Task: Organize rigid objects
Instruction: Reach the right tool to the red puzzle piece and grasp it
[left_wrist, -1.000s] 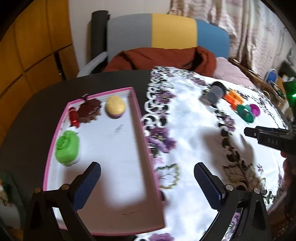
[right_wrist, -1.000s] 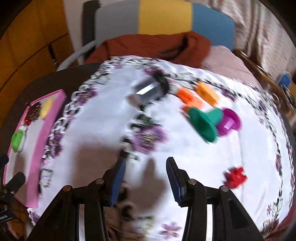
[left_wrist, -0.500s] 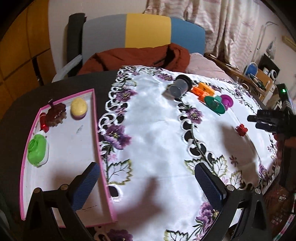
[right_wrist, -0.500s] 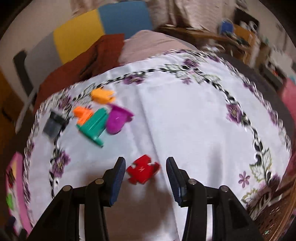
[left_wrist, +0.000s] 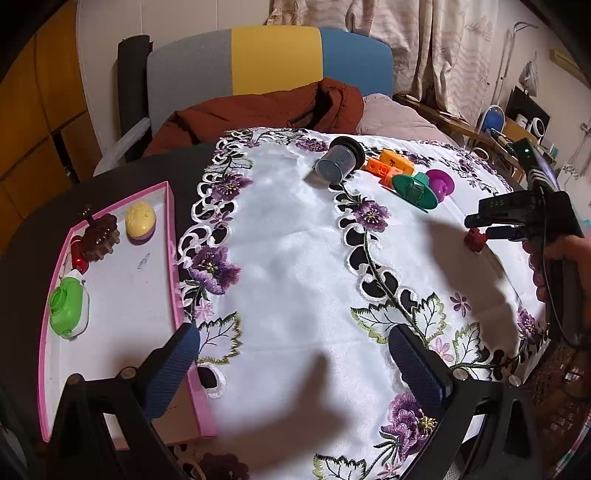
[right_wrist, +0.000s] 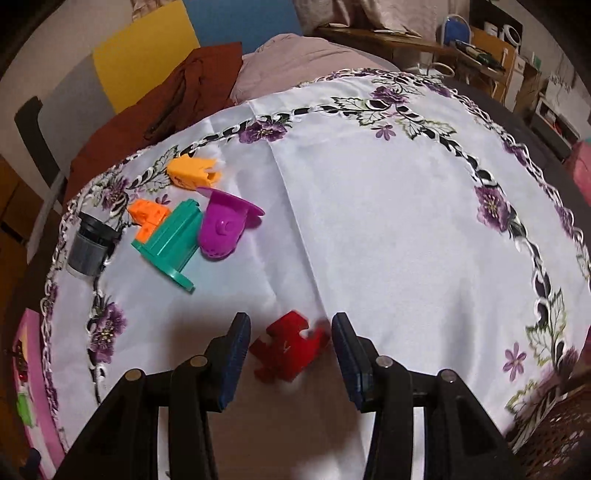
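A red puzzle-shaped piece lies on the white embroidered cloth between the open fingers of my right gripper, with gaps on both sides; it also shows in the left wrist view, with my right gripper around it. My left gripper is open and empty above the cloth beside the pink tray. The tray holds a green piece, a yellow egg shape, a brown piece and a red piece.
A grey cup, two orange blocks, a teal spool and a purple piece lie grouped at the cloth's far left. A chair with a rust-coloured garment stands behind the table.
My right gripper has swung from the grey cup and coloured group to the red piece and moved in until its fingers flank it. My left gripper has drawn back from over the tray.
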